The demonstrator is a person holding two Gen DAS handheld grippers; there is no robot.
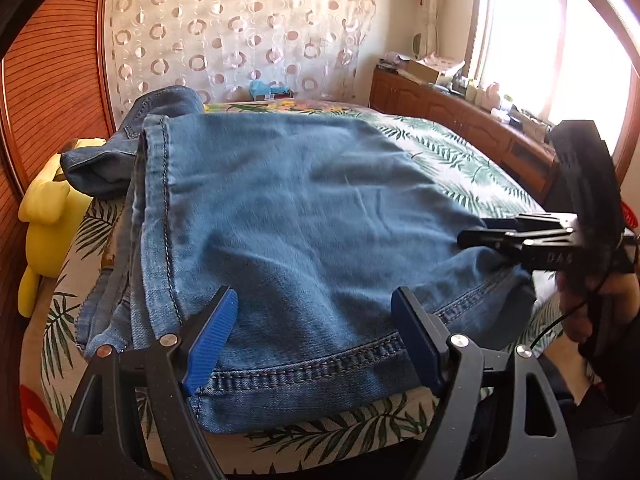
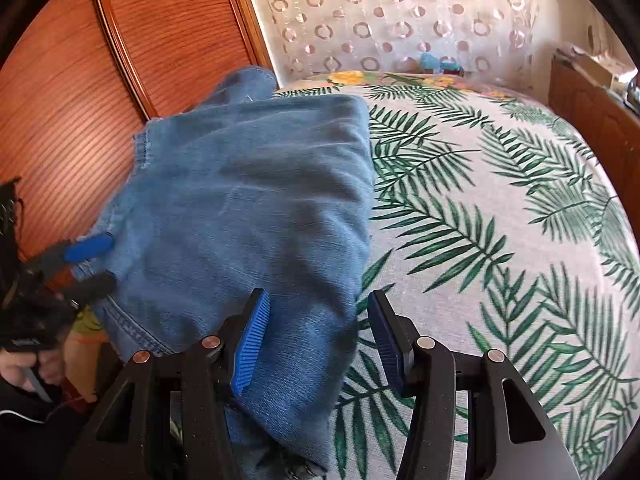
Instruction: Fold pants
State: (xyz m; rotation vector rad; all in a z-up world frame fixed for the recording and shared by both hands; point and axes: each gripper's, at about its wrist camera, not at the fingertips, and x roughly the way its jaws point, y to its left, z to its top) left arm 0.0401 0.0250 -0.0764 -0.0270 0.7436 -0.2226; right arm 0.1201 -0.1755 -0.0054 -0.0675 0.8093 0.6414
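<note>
Blue-padded jaws of the left gripper [image 1: 310, 344] stand wide apart over the near hem of the folded jeans [image 1: 304, 216], pads clear of the cloth. At three o'clock in that view, the right gripper [image 1: 476, 236] reaches the jeans' right edge; whether it touches is unclear. Its own camera shows its jaws parted, gripping nothing, the fold edge lying between them. Jeans lie on a palm-print bedspread [image 2: 500, 208]. A yellow plush [image 1: 48, 208] sits at nine o'clock.

The folded blue denim pants [image 2: 248, 208] run off the right wrist view's bottom edge; small items beside the pants, on the wooden sideboard [image 1: 448, 108], are indistinct.
</note>
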